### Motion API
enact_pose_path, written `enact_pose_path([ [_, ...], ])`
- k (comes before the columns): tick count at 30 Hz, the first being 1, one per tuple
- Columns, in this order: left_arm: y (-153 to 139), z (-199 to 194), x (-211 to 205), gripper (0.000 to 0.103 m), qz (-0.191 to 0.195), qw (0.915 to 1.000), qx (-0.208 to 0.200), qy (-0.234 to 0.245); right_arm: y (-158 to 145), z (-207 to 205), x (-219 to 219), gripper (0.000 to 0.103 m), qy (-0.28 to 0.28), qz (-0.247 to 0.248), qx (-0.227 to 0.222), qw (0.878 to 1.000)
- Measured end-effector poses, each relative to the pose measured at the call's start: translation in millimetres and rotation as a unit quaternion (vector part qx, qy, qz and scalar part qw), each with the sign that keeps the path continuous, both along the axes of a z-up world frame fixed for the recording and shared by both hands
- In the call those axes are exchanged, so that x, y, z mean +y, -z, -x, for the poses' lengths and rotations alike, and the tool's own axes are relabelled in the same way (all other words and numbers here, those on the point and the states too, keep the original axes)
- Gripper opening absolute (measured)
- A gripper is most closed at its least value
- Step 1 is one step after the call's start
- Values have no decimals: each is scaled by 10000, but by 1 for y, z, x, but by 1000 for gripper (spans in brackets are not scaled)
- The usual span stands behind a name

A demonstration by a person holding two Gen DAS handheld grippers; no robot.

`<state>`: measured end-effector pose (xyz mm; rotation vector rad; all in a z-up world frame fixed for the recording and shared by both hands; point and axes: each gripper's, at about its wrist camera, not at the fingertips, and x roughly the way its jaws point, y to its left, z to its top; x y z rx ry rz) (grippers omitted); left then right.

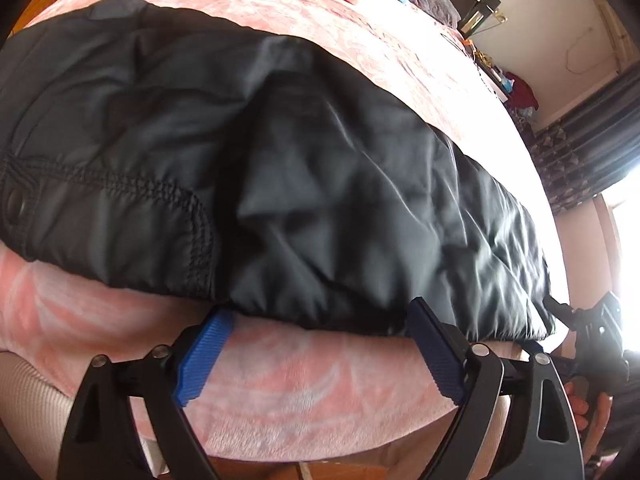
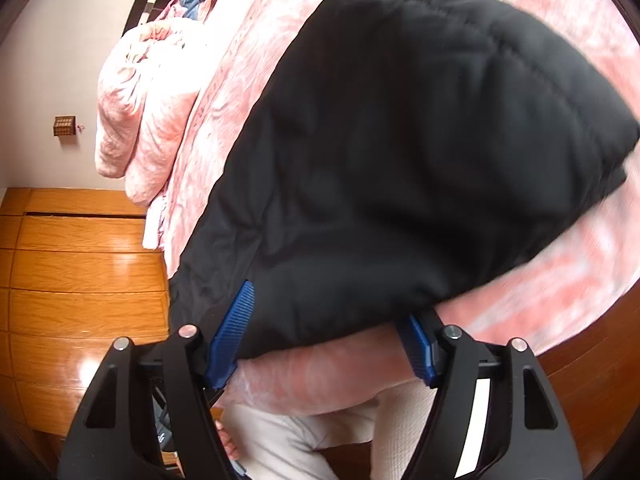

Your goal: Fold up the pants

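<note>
We have the black pants (image 1: 280, 168) lying on the pink bedspread (image 1: 280, 392) (near edge), our left gripper (image 1: 316, 340) and right gripper (image 2: 332, 332) both spread wide at the hem, gripping nothing.

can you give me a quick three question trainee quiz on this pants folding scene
1. True or false: the black quilted padded pants lie on a pink patterned plush bedspread.
2. Multiple choice: how do the jaws of the left gripper stand? A) shut on the fabric B) open, at the near edge of the pants C) out of view.
3. Fill in: in the right wrist view, the floor beside the bed is made of glossy ____ boards.

Key
1. True.
2. B; the right gripper is also open at the pants' edge.
3. Wooden.
</note>
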<state>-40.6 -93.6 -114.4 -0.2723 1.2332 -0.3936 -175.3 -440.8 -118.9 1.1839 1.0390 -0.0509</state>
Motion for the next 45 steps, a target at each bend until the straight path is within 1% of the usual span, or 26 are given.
enact_pose_path([
  [1, 2, -2, -2, 91, 1, 10000, 6, -23, 2, -1, -2, 52, 25, 86, 63, 9999],
  [2, 3, -3, -2, 92, 26, 10000, -1, -49, 3, -2, -3, 38, 15, 239, 167, 9996],
  [3, 4, -4, -3, 92, 41, 10000, -26, -81, 2, -3, -4, 28, -44, 373, 190, 9991],
  [5, 4, -5, -5, 93, 7, 9999, -47, -113, -7, -6, -4, 11, -111, 623, 53, 9980],
  [6, 3, -6, -6, 93, -2, 9999, -59, -133, -13, -8, -4, 9, -177, 767, -53, 9969],
  [8, 2, -6, -10, 93, 0, 9998, -67, -160, -33, -11, -5, 8, -244, 1055, -323, 9936],
  [12, -4, -9, -15, 94, 338, 9991, -180, -189, -73, -21, 1, 8, -513, 1746, -832, 9798],
  [14, 0, -10, -19, 95, 484, 9986, -168, -159, -80, -17, -3, 8, -488, 1981, -882, 9750],
  [16, 7, -10, -24, 96, 455, 9989, -82, -96, -67, -16, -13, 7, -389, 1945, -672, 9778],
  [19, 8, -5, -31, 97, 216, 9993, -293, 83, -13, -12, -30, 8, -240, 1637, -54, 9862],
  [20, 6, -3, -31, 97, 167, 9992, -330, 154, 1, -10, -33, 9, -244, 1515, 52, 9881],
  [21, 4, 0, -28, 97, 151, 9992, -315, 206, 8, -5, -32, 11, -208, 1464, 34, 9890],
  [22, 1, 1, -26, 97, 176, 9992, -284, 225, 6, -3, -30, 12, -206, 1510, -8, 9883],
  [23, -2, 2, -20, 97, 215, 9992, -259, 216, 2, -2, -28, 16, -250, 1626, 4, 9864],
  [24, -6, 4, -12, 97, 244, 9993, -226, 170, -4, -2, -25, 24, -326, 1814, 78, 9828],
  [25, -9, 4, -2, 97, 254, 9994, -197, 104, -9, -4, -22, 29, -391, 1954, 152, 9798],
  [26, -11, 6, 6, 97, 222, 9996, -186, 16, -15, -4, -18, 38, -454, 2140, 246, 9755],
  [28, -15, 8, 29, 97, 42, 9997, -158, -160, -29, -3, -4, 39, -643, 2597, 369, 9628],
  [30, -22, 8, 57, 97, 127, 9992, -146, -364, -40, 1, 11, 39, -823, 2896, 490, 9523],
  [32, -27, 7, 88, 97, 187, 9976, -115, -664, -48, 2, 27, 39, -998, 2982, 469, 9481],
  [34, -32, 6, 117, 97, 176, 9949, -122, -984, -57, 5, 45, 40, -1228, 3125, 399, 9411],
  [36, -35, 4, 154, 97, 130, 9910, -230, -1313, -68, 3, 63, 40, -1393, 3141, 141, 9390],
  [37, -35, 0, 167, 97, 72, 9894, -217, -1435, -73, -2, 73, 40, -1513, 3081, -25, 9393],
  [39, -34, -7, 187, 97, 141, 9864, -192, -1623, -77, -18, 95, 40, -1755, 3017, -332, 9365],
  [42, -23, -19, 211, 97, 178, 9818, -15, -1891, -77, -49, 131, 40, -2129, 3055, -507, 9267],
  [45, -9, -28, 225, 97, 455, 9783, 157, -2013, -71, -82, 166, 40, -2507, 2999, -634, 9183],
])
